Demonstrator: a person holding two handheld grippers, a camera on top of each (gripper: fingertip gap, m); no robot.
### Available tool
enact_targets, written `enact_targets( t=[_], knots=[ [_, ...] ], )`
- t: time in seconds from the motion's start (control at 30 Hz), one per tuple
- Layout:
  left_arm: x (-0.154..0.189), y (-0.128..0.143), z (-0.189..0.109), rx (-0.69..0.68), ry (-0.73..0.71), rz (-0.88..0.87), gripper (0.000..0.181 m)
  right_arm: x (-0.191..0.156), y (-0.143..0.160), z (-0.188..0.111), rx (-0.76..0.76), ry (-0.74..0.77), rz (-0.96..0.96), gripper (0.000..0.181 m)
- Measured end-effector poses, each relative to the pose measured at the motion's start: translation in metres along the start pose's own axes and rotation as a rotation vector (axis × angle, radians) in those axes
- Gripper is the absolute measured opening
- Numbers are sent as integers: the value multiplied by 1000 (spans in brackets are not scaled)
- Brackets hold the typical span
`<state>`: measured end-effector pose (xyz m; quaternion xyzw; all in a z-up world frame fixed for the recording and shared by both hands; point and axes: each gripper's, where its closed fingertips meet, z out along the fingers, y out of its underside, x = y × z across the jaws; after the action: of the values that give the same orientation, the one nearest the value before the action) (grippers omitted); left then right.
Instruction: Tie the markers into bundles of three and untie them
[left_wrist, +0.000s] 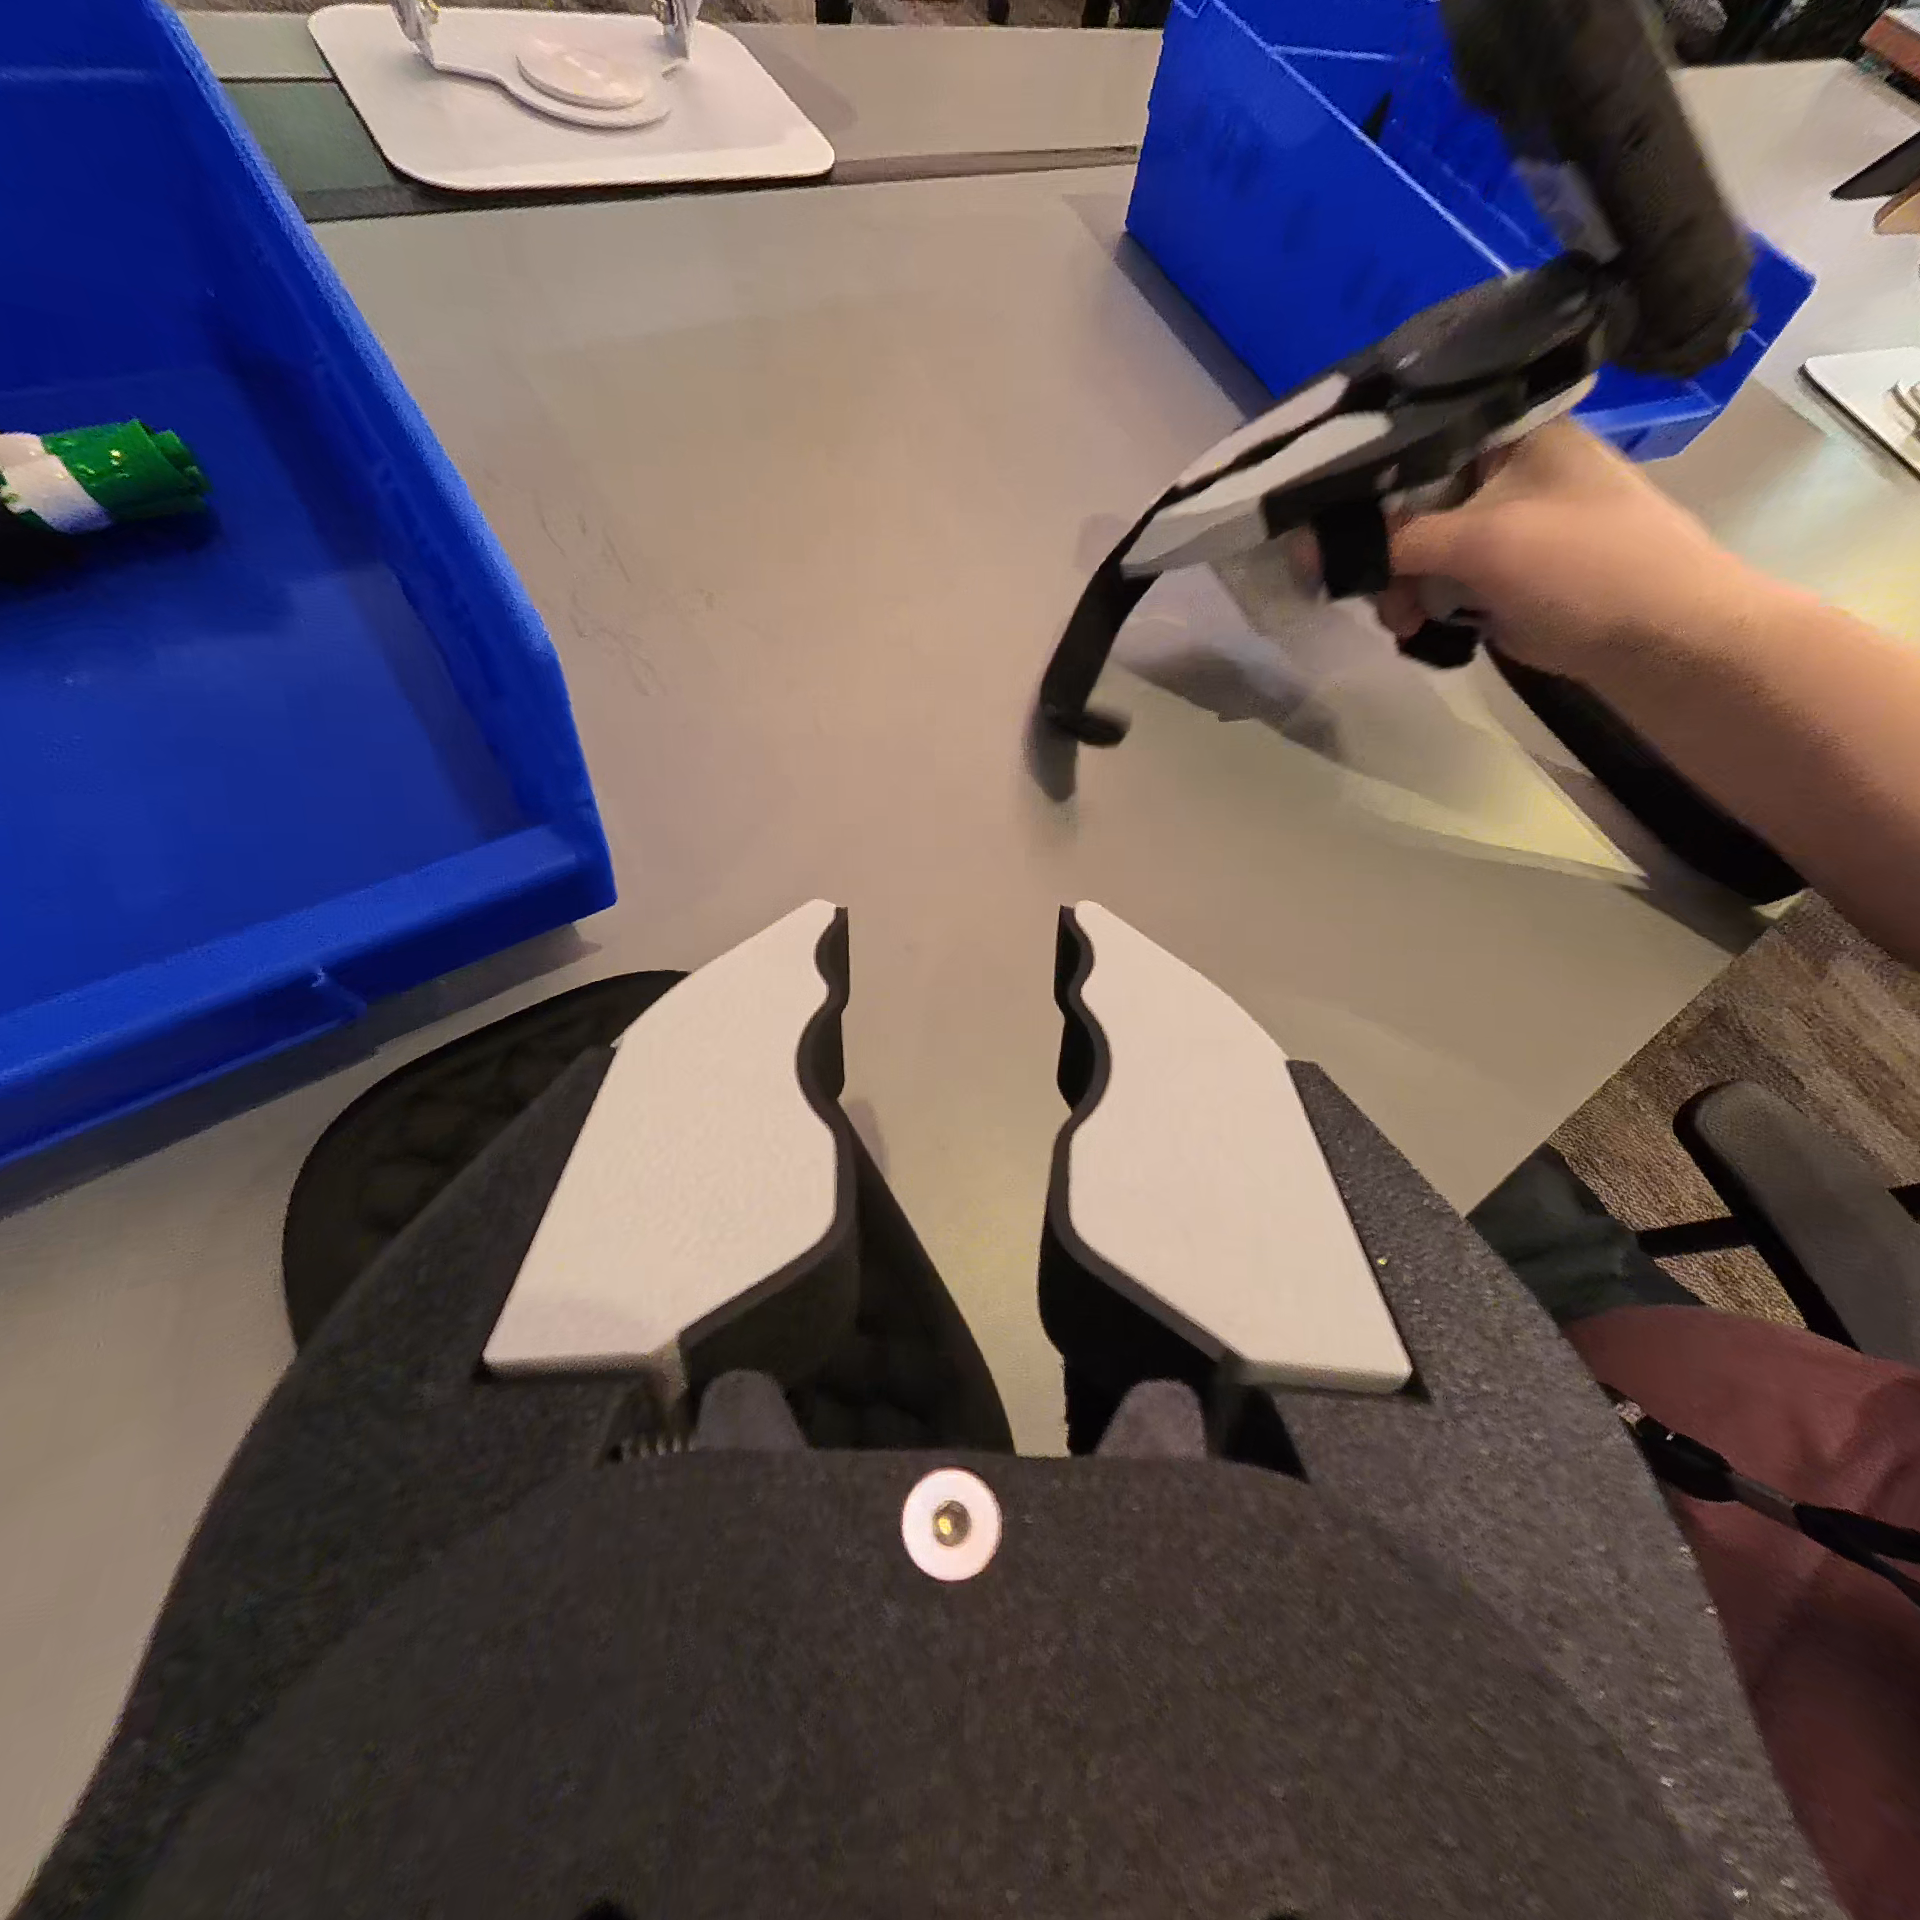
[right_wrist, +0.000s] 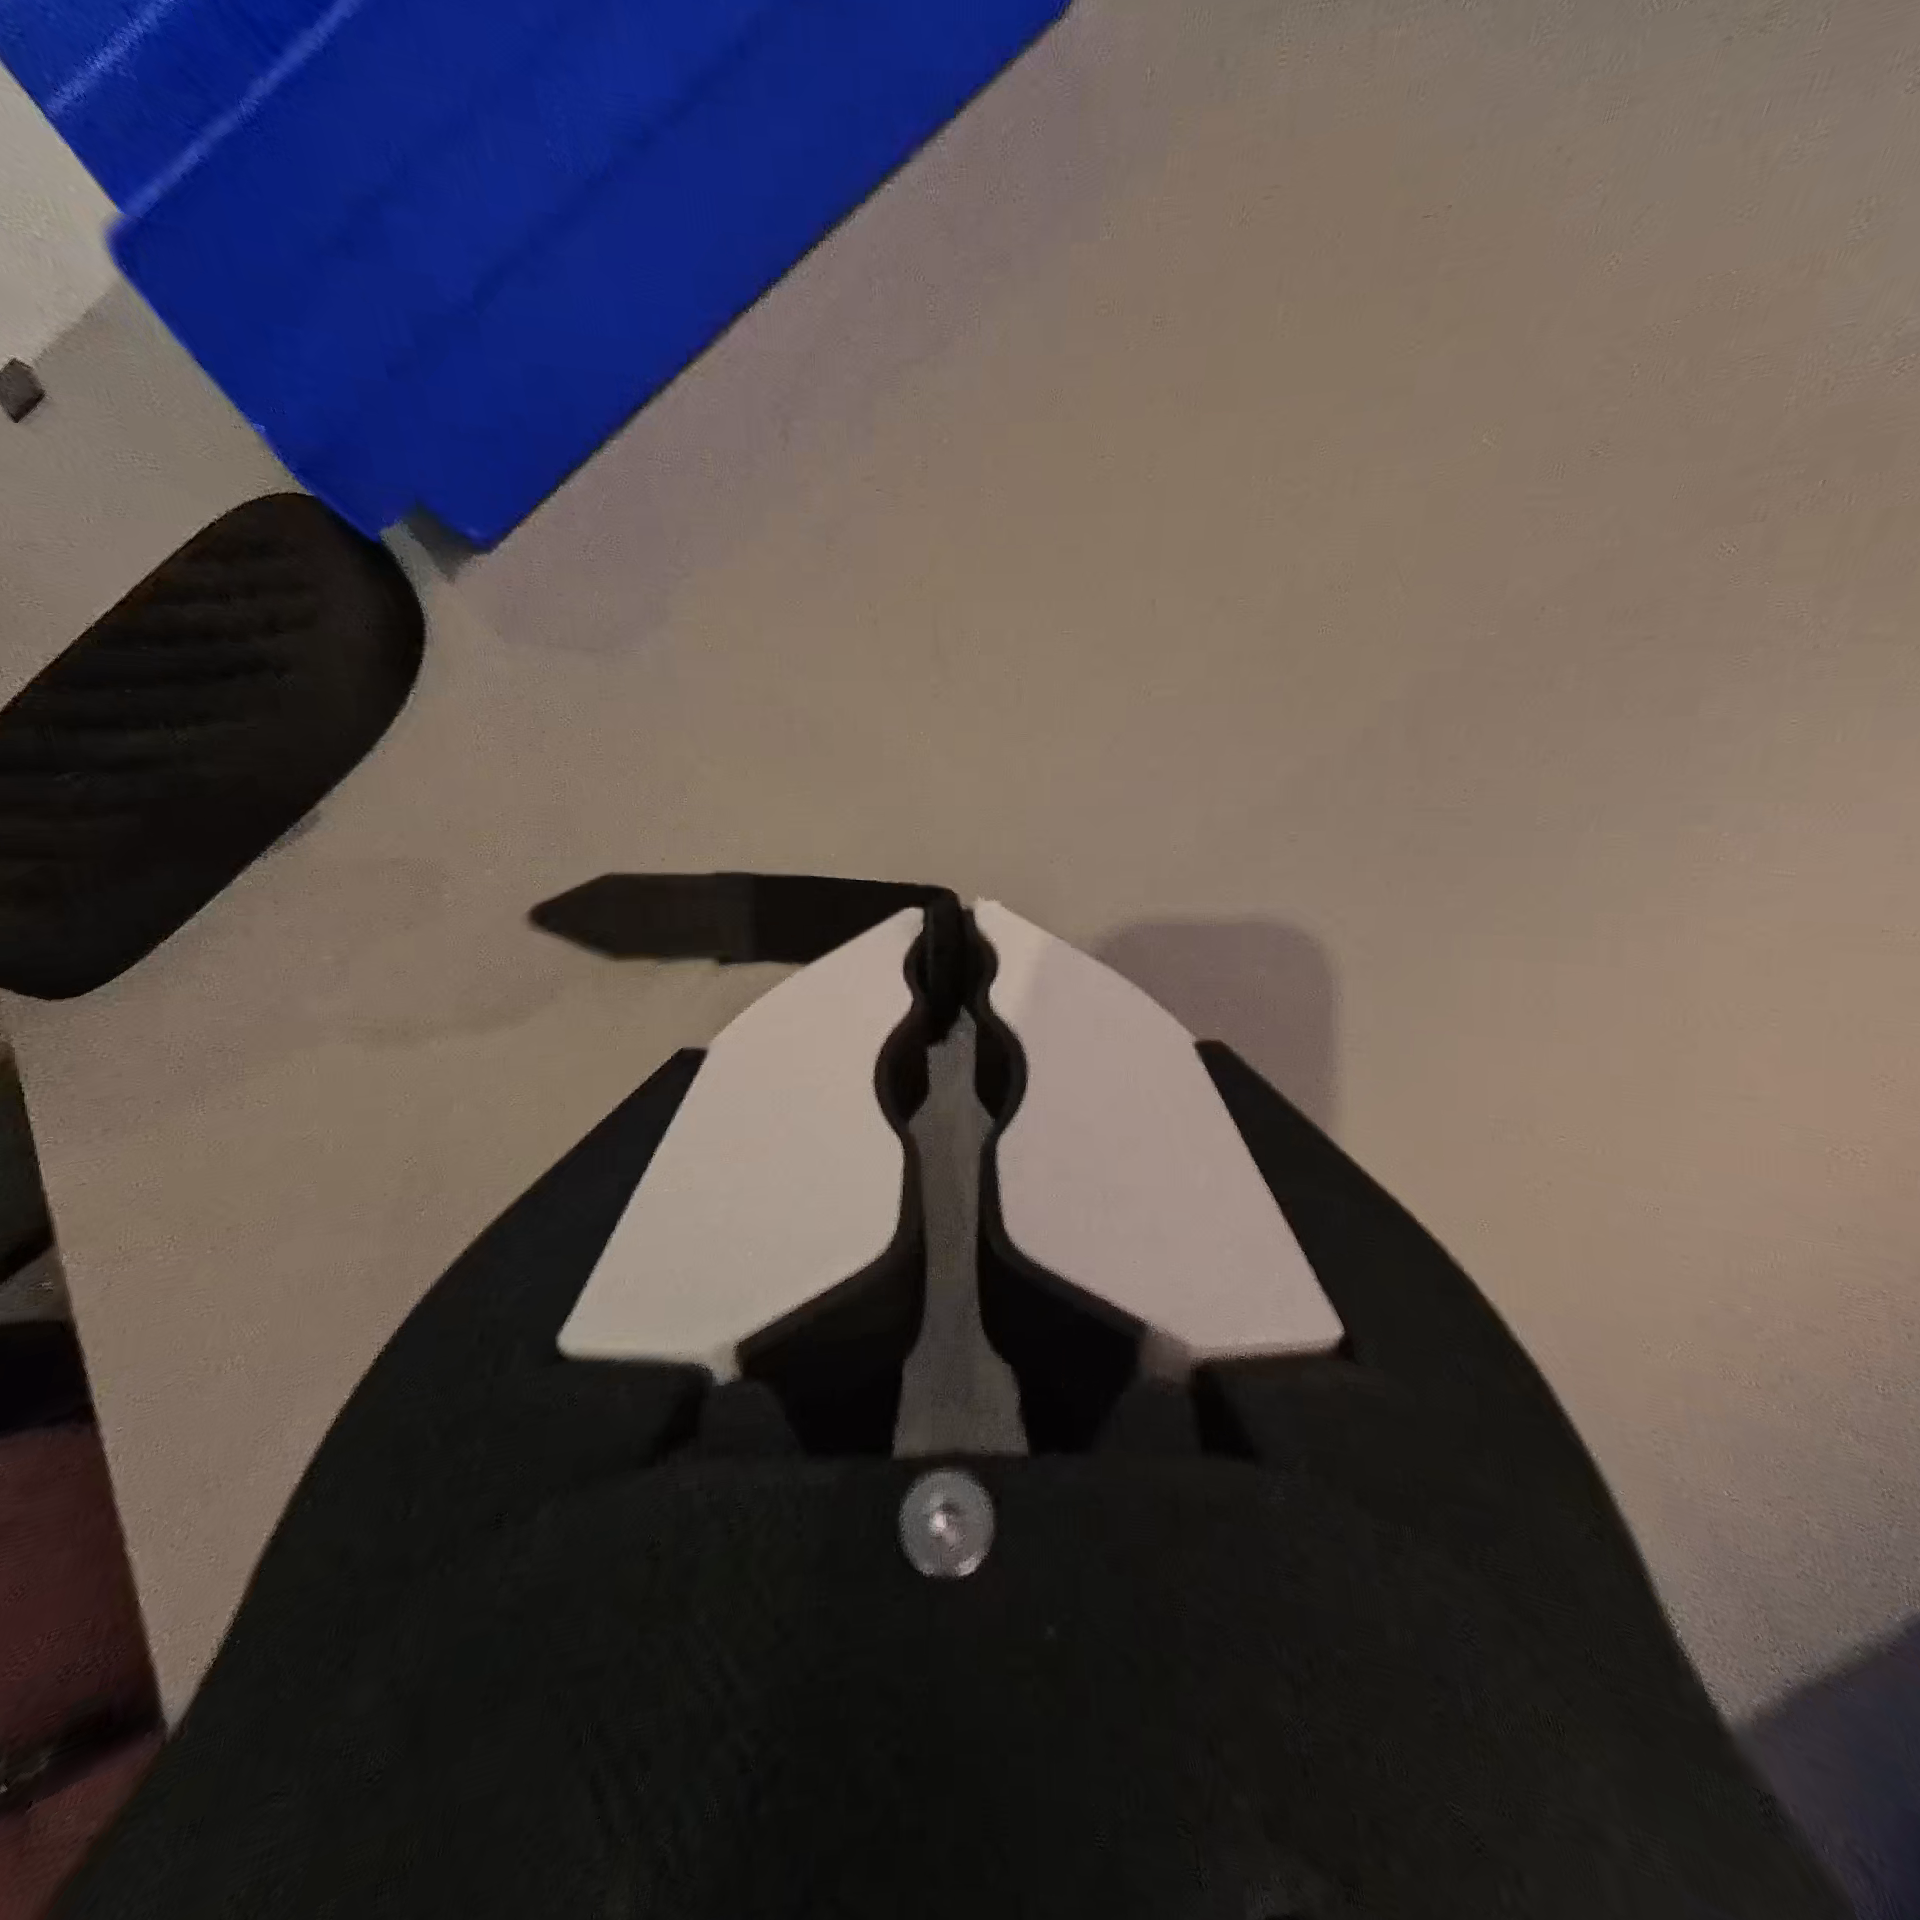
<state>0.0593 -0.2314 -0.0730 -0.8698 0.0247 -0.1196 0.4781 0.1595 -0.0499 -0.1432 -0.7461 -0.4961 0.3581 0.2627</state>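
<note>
My left gripper is open and empty, low over the grey table near its front edge. A bundle of green-capped markers wrapped with a white band lies in the blue bin at the left. My right gripper, held by a hand, is shut on a black strap that hangs down to the table. In the right wrist view the right gripper pinches the strap at its tips, and the strap's free end sticks out to the left.
A second blue bin stands at the back right. A white tray sits at the far edge. A black oval pad lies beside the left bin, and shows in the right wrist view. The table edge and a chair are on the right.
</note>
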Motion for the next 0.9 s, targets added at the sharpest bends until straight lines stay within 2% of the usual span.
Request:
enact_targets(
  t=[0.1,0.17,0.23,0.3,0.37,0.43,0.57,0.67,0.7,0.73,0.8,0.9],
  knots=[
    [-4,3,-4,-7,-18,6,38,14,-37,-52,15,38,-181,4],
    [-8,5,-7,-13,-31,4,38,53,-73,-111,-22,156,-437,4],
    [-11,4,-10,-9,-46,7,38,113,-94,-170,-146,253,-665,4],
    [-14,1,-13,-5,-66,14,38,174,-87,-206,-289,222,-720,4],
    [-18,-3,-16,4,-101,14,38,239,-66,-227,-461,272,-684,5],
    [-22,-6,-17,-3,-137,8,37,291,-40,-236,-660,340,-700,5],
    [-29,-6,-16,-45,-205,-1,38,340,2,-228,-913,322,-731,5],
    [-30,-10,-14,-49,-238,7,37,355,9,-212,-919,308,-779,6],
    [-30,-12,-13,-51,-242,8,38,359,9,-207,-915,322,-792,11],
    [-29,-13,-11,-54,-242,7,37,366,8,-204,-917,357,-805,25],
    [-27,-16,-7,-62,-234,7,38,374,7,-205,-944,405,-810,35],
    [-23,-17,-7,-67,-230,19,38,372,-13,-212,-885,473,-842,44]
  ],
)
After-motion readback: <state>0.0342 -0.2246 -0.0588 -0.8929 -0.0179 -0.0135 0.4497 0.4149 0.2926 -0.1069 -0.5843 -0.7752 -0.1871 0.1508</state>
